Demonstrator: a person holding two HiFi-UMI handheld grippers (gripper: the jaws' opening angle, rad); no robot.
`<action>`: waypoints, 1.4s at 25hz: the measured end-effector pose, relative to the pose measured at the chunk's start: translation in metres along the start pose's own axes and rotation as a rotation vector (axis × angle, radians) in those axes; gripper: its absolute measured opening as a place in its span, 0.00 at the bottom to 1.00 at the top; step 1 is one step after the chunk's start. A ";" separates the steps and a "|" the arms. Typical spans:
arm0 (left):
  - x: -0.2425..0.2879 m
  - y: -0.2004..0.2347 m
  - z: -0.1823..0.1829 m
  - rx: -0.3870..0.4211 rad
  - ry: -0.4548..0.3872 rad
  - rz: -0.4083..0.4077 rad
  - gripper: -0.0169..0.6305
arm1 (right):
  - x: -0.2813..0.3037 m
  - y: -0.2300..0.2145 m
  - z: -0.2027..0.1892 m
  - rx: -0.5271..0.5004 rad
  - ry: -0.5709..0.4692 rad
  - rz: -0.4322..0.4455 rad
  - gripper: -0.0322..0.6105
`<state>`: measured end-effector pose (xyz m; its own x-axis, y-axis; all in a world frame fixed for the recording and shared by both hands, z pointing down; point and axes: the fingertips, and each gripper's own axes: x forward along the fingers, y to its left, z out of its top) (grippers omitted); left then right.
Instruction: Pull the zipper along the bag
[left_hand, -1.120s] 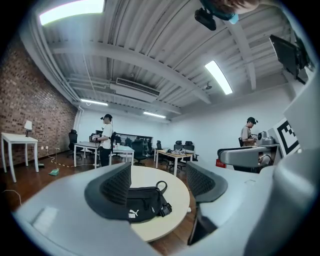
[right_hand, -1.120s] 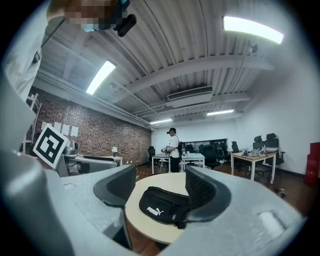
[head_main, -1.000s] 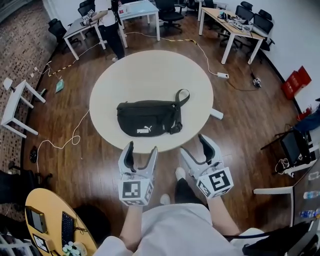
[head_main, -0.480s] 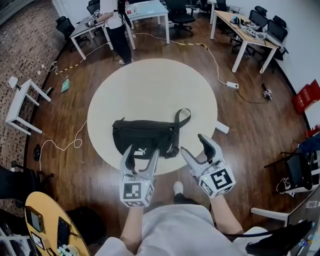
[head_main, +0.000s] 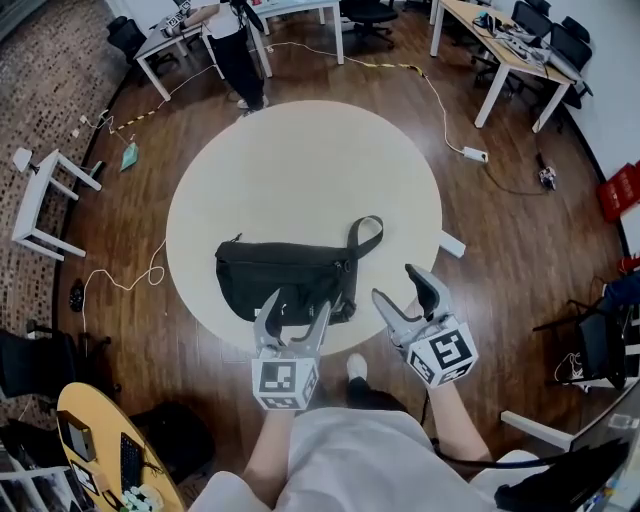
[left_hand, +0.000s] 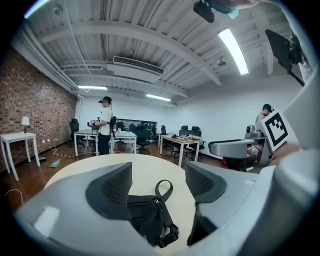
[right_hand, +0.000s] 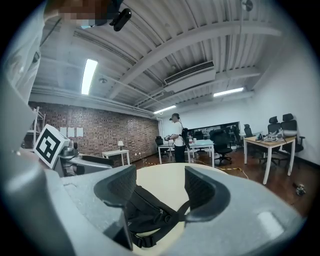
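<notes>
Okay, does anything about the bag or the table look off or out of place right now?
Nothing stands out. The black bag lies flat on the round table, close to its near edge, with its strap looped at the right end. The left gripper and right gripper are open and hold nothing.

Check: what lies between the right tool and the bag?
Nothing. Only bare tabletop separates the open right tool from the buckle end of the bag, as the head view and right gripper view both show.

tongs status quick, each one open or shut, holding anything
left tongs: open, holding nothing
right tongs: open, holding nothing
</notes>
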<state>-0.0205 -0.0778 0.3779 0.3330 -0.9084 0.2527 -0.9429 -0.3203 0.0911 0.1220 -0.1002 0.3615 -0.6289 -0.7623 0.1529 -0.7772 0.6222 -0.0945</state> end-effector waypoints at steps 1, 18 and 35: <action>0.007 -0.001 -0.005 -0.001 0.015 -0.009 0.57 | 0.003 -0.005 -0.005 0.005 0.013 -0.002 0.50; 0.096 -0.010 -0.099 -0.029 0.264 -0.110 0.56 | 0.071 -0.060 -0.117 -0.029 0.281 0.078 0.50; 0.140 0.003 -0.170 -0.069 0.402 -0.101 0.54 | 0.178 -0.039 -0.248 -0.253 0.538 0.391 0.36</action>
<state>0.0235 -0.1606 0.5771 0.4105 -0.6920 0.5938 -0.9079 -0.3712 0.1949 0.0464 -0.2159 0.6360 -0.7113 -0.3212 0.6252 -0.4262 0.9044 -0.0202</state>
